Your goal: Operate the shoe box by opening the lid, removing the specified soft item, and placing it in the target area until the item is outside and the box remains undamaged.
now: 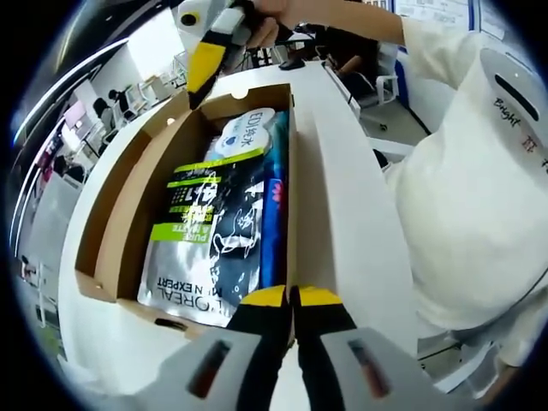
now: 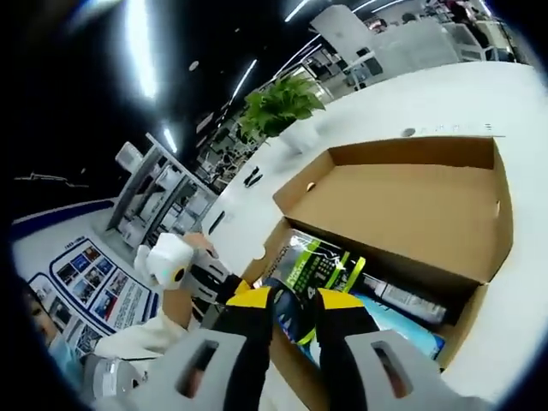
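An open brown shoe box (image 1: pixel 128 197) lies on a white table, its lid (image 2: pixel 402 205) swung back. Inside lie a black, silver and green soft pouch (image 1: pixel 214 231) (image 2: pixel 321 265), a white pouch (image 1: pixel 248 128) and a blue packet (image 1: pixel 274 223) (image 2: pixel 402 321). My left gripper (image 1: pixel 293 295) has its jaws pressed together at the near end of the box's right wall, seemingly pinching the cardboard edge. It appears in the right gripper view (image 2: pixel 175 261) held by a hand. My right gripper (image 2: pixel 295 300) (image 1: pixel 205 60) hovers at the opposite end, jaws slightly apart over the pouch's edge.
The white table (image 1: pixel 351 214) (image 2: pixel 445 103) extends around the box. A person in a white top (image 1: pixel 479 197) stands right of it. A potted plant (image 2: pixel 278 107) sits on the table beyond the lid. Office desks and chairs fill the background.
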`<state>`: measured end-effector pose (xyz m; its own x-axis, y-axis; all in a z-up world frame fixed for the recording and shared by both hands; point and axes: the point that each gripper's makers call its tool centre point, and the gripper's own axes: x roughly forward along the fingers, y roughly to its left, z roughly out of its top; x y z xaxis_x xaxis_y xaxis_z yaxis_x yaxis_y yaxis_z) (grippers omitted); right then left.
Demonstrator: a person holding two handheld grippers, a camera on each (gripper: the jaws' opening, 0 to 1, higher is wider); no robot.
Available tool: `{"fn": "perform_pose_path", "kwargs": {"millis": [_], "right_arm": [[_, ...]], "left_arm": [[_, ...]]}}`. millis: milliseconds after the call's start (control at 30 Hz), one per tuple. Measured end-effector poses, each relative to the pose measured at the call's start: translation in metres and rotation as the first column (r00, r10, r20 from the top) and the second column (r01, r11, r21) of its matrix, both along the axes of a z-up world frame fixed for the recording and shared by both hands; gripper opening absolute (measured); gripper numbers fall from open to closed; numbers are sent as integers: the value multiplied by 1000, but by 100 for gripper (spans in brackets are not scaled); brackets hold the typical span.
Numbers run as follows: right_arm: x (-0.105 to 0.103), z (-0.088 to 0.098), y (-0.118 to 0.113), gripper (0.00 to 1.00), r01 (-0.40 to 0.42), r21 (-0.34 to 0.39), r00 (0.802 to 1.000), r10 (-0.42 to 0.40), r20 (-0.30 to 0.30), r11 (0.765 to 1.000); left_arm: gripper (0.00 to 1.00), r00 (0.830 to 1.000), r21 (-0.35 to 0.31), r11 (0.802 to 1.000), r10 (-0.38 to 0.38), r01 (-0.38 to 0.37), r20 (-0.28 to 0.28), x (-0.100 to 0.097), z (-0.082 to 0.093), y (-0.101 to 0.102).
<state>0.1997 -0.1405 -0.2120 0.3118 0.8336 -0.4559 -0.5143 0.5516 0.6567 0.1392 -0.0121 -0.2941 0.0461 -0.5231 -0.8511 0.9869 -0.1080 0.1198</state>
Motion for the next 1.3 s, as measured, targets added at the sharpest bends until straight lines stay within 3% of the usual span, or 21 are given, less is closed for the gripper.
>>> {"fn": "perform_pose_path", "kwargs": {"millis": [167, 400, 733, 967, 1200, 1300], "right_arm": [[5, -7, -2, 18, 8, -41, 1000, -8, -2, 999], [8, -31, 1, 18, -17, -104, 1000, 16, -12, 994], [6, -31, 2, 18, -27, -117, 1000, 27, 0, 993], [8, -41, -1, 18, -27, -148, 1000, 27, -1, 989], [11, -43, 11, 21, -40, -126, 999, 38, -18, 991], [10, -52, 12, 22, -50, -171, 999, 47, -21, 984]], "left_arm": [[2, 1000, 4, 1000, -1, 1, 3, 0, 0, 0], [2, 1000, 3, 1000, -3, 3, 6, 0, -1, 0], [2, 1000, 1, 1000, -2, 2, 2, 0, -1, 0], [2, 1000, 4, 1000, -2, 2, 3, 0, -1, 0], [2, 1000, 2, 1000, -2, 2, -1, 0, -1, 0], [2, 1000, 0, 1000, -3, 3, 0, 0, -1, 0]]}}
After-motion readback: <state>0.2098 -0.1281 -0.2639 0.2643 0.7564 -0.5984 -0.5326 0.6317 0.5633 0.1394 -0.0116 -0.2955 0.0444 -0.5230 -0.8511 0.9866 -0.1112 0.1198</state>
